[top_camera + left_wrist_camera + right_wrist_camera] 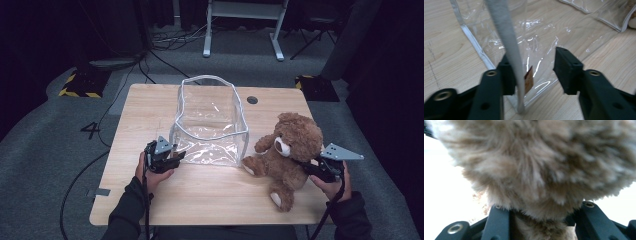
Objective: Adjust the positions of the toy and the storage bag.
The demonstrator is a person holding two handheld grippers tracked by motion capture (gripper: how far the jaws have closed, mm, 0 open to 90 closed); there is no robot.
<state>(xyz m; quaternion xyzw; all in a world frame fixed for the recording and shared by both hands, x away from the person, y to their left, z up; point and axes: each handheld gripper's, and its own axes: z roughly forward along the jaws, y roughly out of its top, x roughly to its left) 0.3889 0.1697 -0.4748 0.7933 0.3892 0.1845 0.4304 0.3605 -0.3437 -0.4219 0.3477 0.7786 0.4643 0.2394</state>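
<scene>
Two hand-held grippers work the pale wooden counter: left hand-held gripper apart around the clear plastic bag's grey rim, right hand-held gripper clamped on the brown plush teddy bear beside it, probably awaiting lifting inside.

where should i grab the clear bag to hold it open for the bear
Take the clear bag by its grey-edged rim, at the near left corner, coming from the left side. The walls are soft film and look likely to slip or buckle, while the stitched rim stands up as a firmer strip. The left gripper is already there, the rim strip between its jaws.
</scene>
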